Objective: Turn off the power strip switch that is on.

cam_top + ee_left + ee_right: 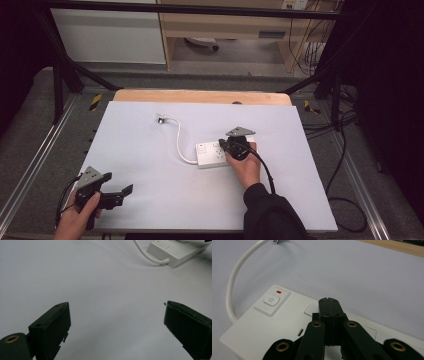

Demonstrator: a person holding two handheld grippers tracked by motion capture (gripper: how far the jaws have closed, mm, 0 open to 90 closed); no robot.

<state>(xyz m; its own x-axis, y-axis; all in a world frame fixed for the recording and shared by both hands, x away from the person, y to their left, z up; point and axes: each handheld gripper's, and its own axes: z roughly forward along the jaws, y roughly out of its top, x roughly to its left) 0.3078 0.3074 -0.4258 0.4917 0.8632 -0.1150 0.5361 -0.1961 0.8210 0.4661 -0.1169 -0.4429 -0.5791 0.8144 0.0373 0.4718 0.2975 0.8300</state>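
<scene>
A white power strip point(212, 154) lies on the white tabletop, right of centre. It has a power button point(271, 300) with a small red mark point(278, 292) beside it. Its white cable point(177, 140) curves back to a plug point(161, 119). My right gripper point(328, 301) hovers over the strip's top face, jaws shut together with nothing between them. My left gripper point(120, 192) rests at the near left of the table, jaws wide open and empty. In the left gripper view the strip point(175, 252) lies ahead at the upper right, well beyond the left gripper point(117, 312).
The white sheet point(150, 170) covers a wooden table whose far edge point(200, 96) shows. Black frame bars and loose cables point(345, 150) run along the right side. A wooden cabinet point(225, 25) stands beyond the table.
</scene>
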